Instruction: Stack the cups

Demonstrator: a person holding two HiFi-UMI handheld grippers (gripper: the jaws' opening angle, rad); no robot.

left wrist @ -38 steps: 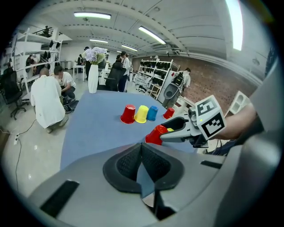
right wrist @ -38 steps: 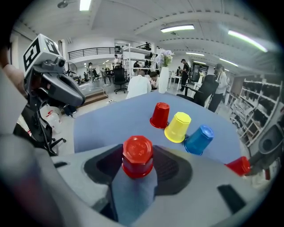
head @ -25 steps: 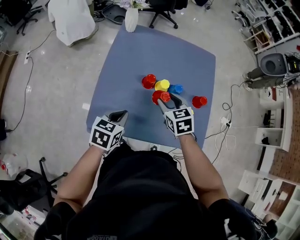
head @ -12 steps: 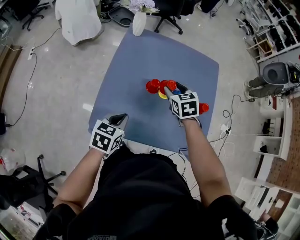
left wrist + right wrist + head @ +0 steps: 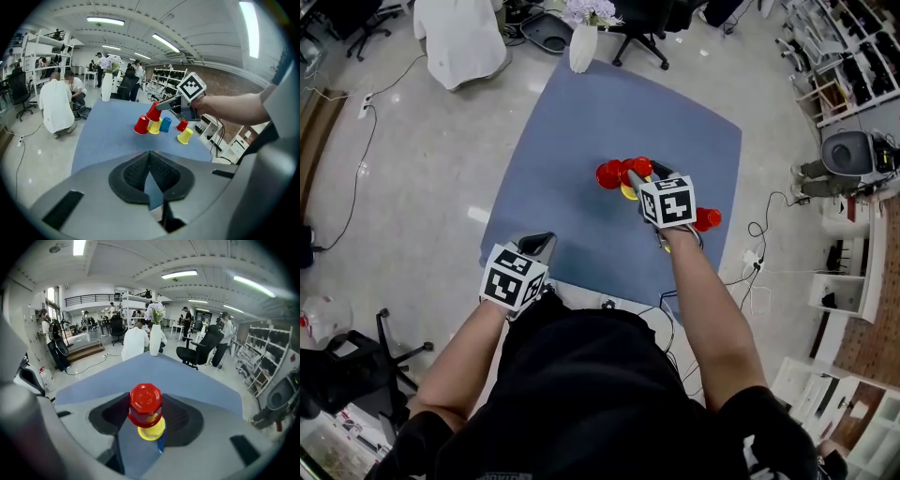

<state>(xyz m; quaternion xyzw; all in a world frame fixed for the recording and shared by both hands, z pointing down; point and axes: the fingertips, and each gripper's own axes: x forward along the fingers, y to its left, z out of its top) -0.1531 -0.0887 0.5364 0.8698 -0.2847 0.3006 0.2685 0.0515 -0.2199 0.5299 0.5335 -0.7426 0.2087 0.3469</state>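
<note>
The blue cup (image 5: 165, 124), mid-frame in the left gripper view, is hidden in the head view. The right gripper (image 5: 147, 417) grasps an upside-down red cup (image 5: 145, 401); the left gripper (image 5: 150, 176) is clenched, empty.

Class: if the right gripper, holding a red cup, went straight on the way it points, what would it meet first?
Probably the yellow cup, which shows just beyond the red cup gripped by the right gripper; the held cup would touch it first. The gap between them is unclear.
</note>
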